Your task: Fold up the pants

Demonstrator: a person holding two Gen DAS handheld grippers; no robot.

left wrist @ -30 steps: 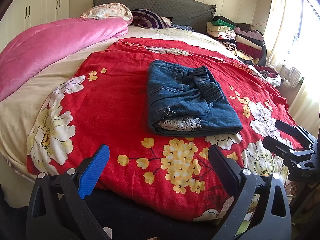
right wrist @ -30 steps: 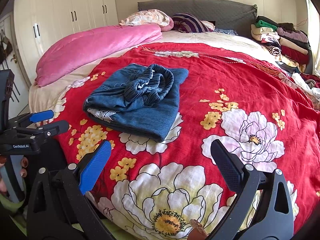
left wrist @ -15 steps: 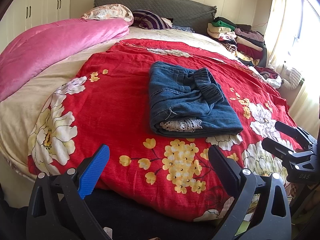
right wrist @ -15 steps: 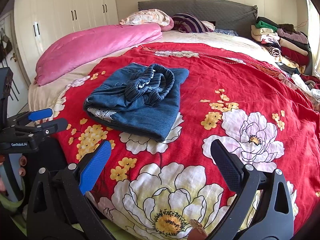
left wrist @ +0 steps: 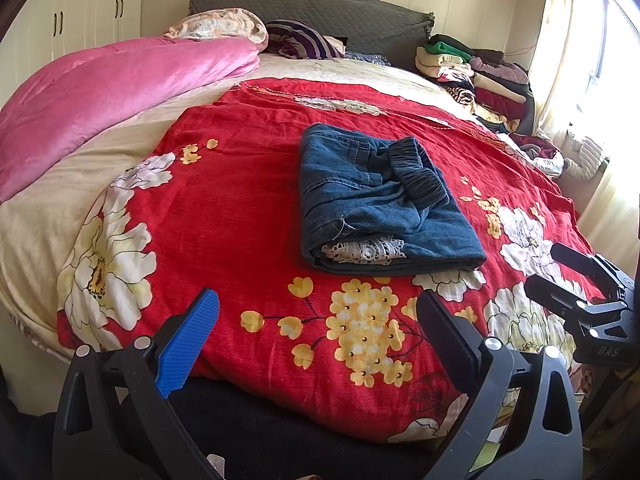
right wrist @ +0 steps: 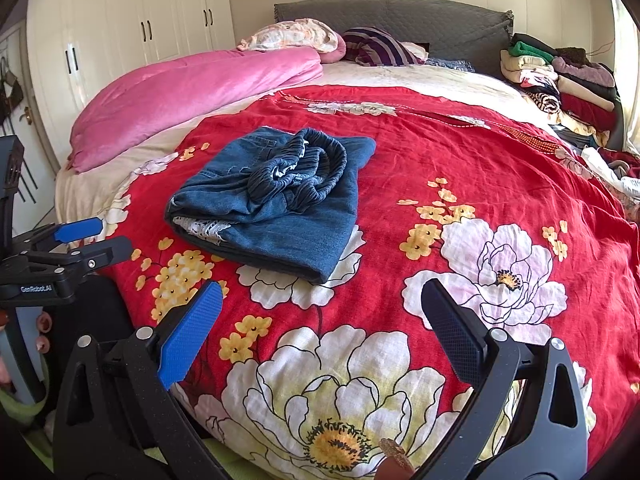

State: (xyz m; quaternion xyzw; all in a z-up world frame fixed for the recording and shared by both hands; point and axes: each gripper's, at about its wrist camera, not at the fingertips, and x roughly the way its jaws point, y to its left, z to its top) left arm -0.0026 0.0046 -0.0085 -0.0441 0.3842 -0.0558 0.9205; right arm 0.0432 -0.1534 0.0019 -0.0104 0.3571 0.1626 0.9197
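Your left gripper [left wrist: 316, 336] hangs over the near edge of the bed [left wrist: 72, 200], its fingers [left wrist: 188, 340] spread wide with nothing between them. Your right gripper [right wrist: 320, 328] sits just beside it, fingers [right wrist: 188, 336] equally wide and empty — each one shows at the edge of the other's view.

The pants [left wrist: 376, 200] lie ahead of both grippers, apart from them, on the red floral blanket [left wrist: 240, 208]. They are blue denim, folded into a compact rectangular bundle, with the gathered elastic waistband [left wrist: 416, 168] bunched on top and a strip of white lace trim [left wrist: 360, 250] showing at the near folded edge. From the right wrist view the pants [right wrist: 272, 208] sit left of centre, resting partly on a white flower in the print.

A pink quilt [left wrist: 112, 96] lies along the left side of the bed, pillows [left wrist: 220, 30] rest against the grey headboard [left wrist: 320, 12], and a stack of folded clothes [left wrist: 472, 72] stands at the far right — near the curtained window [left wrist: 592, 40].
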